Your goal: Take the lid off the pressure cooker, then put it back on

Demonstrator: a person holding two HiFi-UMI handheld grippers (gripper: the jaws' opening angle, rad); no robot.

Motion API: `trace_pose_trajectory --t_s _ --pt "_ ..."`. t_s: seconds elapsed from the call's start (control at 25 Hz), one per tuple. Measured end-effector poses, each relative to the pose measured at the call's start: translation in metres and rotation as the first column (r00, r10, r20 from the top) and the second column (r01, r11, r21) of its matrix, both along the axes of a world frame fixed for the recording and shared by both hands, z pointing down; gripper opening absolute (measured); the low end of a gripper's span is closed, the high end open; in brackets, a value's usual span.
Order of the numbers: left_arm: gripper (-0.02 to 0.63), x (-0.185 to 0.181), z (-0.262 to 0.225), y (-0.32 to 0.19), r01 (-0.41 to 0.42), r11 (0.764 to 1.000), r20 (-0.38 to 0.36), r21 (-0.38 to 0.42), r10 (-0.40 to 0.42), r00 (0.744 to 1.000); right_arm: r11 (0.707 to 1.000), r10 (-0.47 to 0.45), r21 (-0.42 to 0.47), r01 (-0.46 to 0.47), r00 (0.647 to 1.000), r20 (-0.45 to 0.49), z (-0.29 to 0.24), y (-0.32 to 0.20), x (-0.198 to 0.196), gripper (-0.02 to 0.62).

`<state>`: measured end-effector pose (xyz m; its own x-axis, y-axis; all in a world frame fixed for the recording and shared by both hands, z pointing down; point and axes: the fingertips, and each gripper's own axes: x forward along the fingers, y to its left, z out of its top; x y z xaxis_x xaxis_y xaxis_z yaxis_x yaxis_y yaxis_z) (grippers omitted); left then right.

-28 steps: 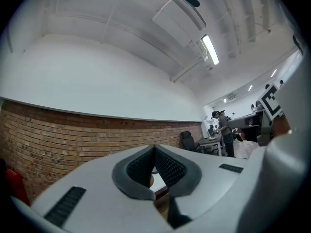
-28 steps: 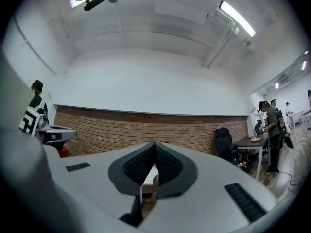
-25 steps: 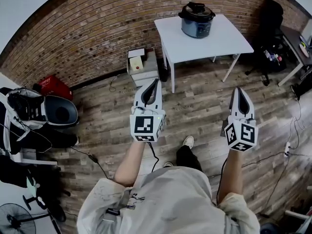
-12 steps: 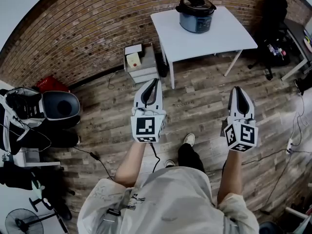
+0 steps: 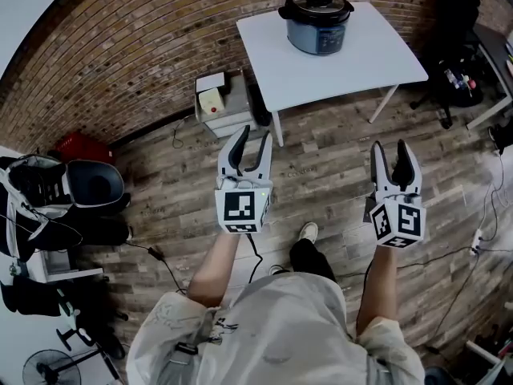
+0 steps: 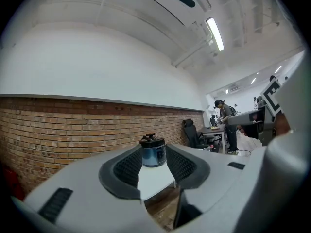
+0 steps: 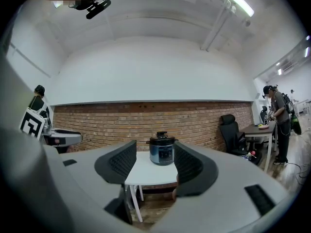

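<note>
- Since a second ago my left gripper (image 5: 252, 139) and right gripper (image 5: 390, 152) have just been opening. Both pairs of ribbed dark pads now stand apart with nothing between them, and the white table (image 5: 369, 58) has slid leftward along the frame's top.
- The pressure cooker (image 5: 317, 30), a round blue-grey drum, stands upper centre on that flat rectangular table, its domed black lid (image 5: 315, 2) on.
- Rough red brick wall (image 5: 120, 62) curves behind; a wood-plank floor (image 5: 321, 175) lies under my grippers.

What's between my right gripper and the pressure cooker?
Bare wood floor, then the white table under the pressure cooker; nothing else lies before the right gripper. The head view shows it.
</note>
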<state>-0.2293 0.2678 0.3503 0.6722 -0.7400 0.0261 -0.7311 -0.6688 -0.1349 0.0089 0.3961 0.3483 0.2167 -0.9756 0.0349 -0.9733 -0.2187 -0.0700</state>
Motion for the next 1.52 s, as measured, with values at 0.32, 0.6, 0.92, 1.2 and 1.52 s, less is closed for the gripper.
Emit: trace_pose_trajectory --t_s 0.32,0.6,0.92,1.2,1.52 --pt "0.170 0.052 -0.005 -0.037 0.025 1.000 0.045 0.018 -0.026 0.999 0.999 -0.038 0.033 0.037 0.999 0.038 -0.001 -0.039 0.053 0.264" --pt "0.170 0.096 -0.016 -0.052 0.043 0.999 0.050 0.032 -0.044 0.998 0.995 -0.080 0.072 0.074 0.993 0.083 -0.004 -0.064 0.096 0.264" --pt "0.170 0.114 -0.023 -0.079 0.069 0.997 0.026 0.035 -0.070 0.997 0.990 -0.113 0.089 0.108 0.992 0.055 -0.016 -0.095 0.120 0.264" --pt "0.170 0.122 -0.025 -0.114 0.074 0.996 -0.004 0.050 -0.074 0.997 0.989 -0.120 0.093 0.117 0.993 0.023 -0.020 -0.130 0.128 0.264" --pt "0.170 0.133 -0.003 -0.188 0.087 0.996 -0.030 0.017 -0.086 0.996 0.990 -0.132 0.054 0.131 0.991 -0.003 -0.010 -0.209 0.143 0.264"
